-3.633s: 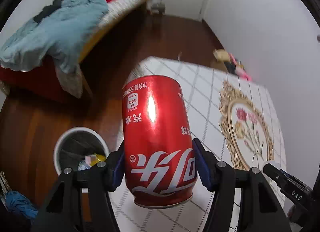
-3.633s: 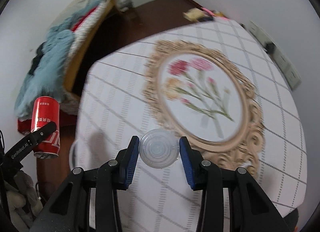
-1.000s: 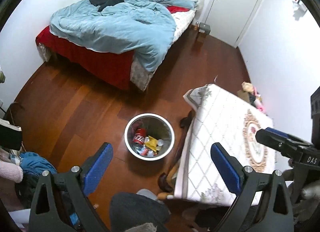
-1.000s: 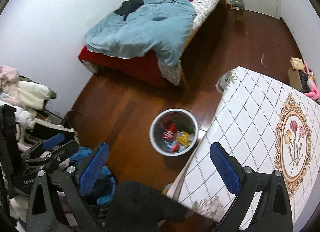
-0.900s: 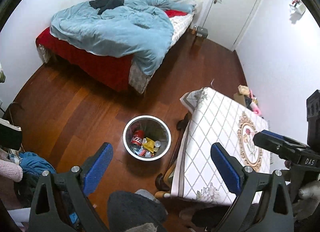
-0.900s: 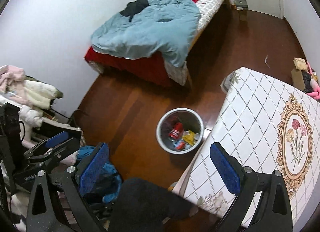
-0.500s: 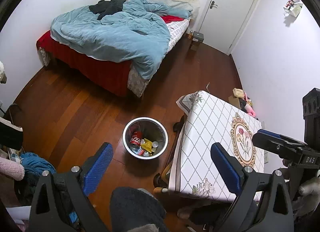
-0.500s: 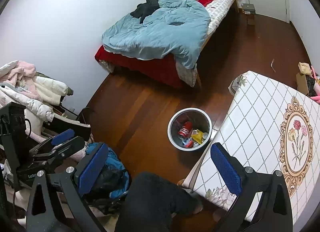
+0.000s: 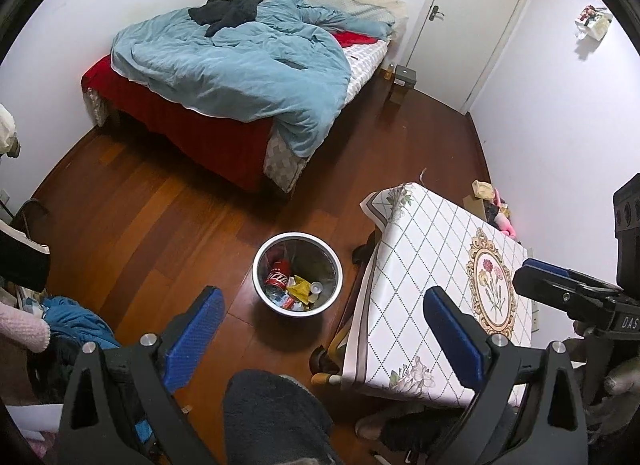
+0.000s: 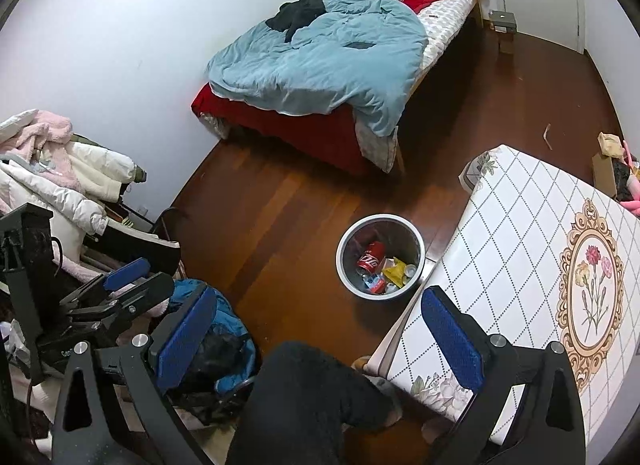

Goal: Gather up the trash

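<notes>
A round metal trash bin (image 9: 262, 257) stands on the wood floor beside the table; it also shows in the right wrist view (image 10: 345, 241). A red cola can (image 9: 279, 273) (image 10: 370, 257) lies in it with a yellow wrapper (image 9: 298, 287) (image 10: 394, 268) and a small clear cup (image 9: 317, 287). My left gripper (image 9: 324, 325) is open and empty, held high above the floor. My right gripper (image 10: 320, 329) is open and empty, also high up. Each gripper shows at the edge of the other's view.
A table with a white diamond-pattern cloth (image 9: 432, 249) (image 10: 532, 225) stands right of the bin. A bed with a blue duvet (image 9: 240, 65) is at the back. Clothes (image 10: 60, 161) pile at the left. A dark-clad leg (image 9: 276, 417) is below. A door (image 9: 472, 17) is at the back right.
Earlier the left gripper held the cola can and the right a clear cup; both now lie in the bin. Over the last second both open grippers have risen further above the room.
</notes>
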Available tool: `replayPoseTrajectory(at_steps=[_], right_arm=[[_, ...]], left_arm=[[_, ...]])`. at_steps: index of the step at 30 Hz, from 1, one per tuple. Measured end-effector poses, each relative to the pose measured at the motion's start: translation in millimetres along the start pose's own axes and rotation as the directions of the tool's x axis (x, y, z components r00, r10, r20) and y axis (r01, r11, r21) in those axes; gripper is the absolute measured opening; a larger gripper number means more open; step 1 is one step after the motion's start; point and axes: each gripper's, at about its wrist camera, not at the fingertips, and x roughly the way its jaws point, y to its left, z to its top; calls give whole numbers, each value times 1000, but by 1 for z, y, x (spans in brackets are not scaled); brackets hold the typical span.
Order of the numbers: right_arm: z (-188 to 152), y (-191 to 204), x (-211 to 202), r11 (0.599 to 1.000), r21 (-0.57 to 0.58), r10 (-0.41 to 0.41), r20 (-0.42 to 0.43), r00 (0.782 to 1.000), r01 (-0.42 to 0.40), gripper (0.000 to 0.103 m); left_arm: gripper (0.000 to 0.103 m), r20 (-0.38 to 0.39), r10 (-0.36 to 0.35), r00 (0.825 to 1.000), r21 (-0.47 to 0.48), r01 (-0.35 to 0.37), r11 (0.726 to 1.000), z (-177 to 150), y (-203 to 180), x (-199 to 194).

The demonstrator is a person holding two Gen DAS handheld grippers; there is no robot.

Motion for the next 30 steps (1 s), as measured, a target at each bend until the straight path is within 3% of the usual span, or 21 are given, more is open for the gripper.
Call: replayPoseTrajectory(at_steps=[30], right_arm=[[-1,0,3,1000,-25,-7,-19,1000,7,103]], left_arm=[[103,-6,-50,999,2,50,999,-1,3,-5]])
